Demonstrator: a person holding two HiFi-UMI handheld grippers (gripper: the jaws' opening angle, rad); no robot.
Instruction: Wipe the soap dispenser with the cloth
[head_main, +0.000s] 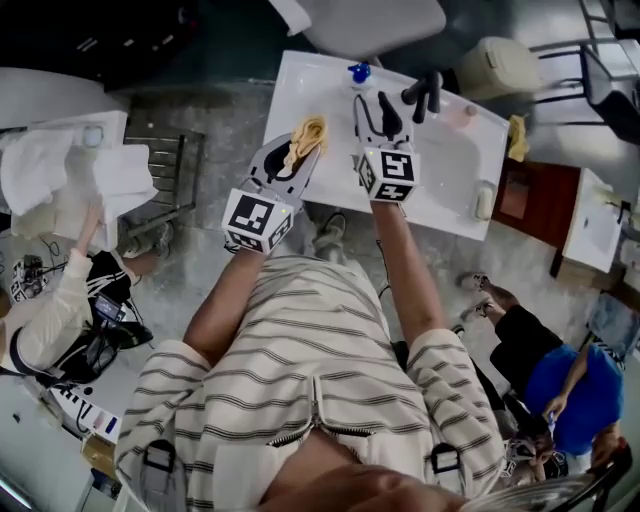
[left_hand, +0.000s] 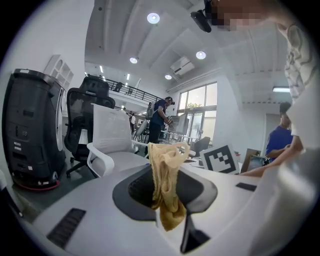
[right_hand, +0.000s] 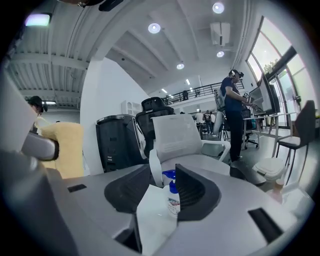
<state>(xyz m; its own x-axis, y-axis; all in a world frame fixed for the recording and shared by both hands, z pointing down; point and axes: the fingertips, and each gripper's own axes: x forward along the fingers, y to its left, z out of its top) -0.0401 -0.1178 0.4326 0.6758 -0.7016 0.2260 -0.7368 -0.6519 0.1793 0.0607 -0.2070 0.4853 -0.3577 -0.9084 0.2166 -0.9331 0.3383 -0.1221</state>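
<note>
1. Two tools are reaching out over the white bench, one in each of the person's hands. Each is carrying one marker cube: the left cube and the right cube.
2. The left tool is clamping one yellow cloth. Its jaws are closed on the fabric, which is bunching up above the pads and hanging in a fold below them.
3. The right tool is standing with its jaws apart and is gripping nothing. One soap dispenser is showing in the gap, just beyond the tips and clear of both pads.
4. That single soap dispenser is standing upright near the far edge of the bench, with its blue pump on top. It is just ahead of the right tool and off to the right of the cloth.
5. One black fixture is rising from the bench just to the right of the right tool.
6. One white chair is standing behind the bench.
7. Two other people are occupying the floor: one at the left and one in a blue top at the right.
</note>
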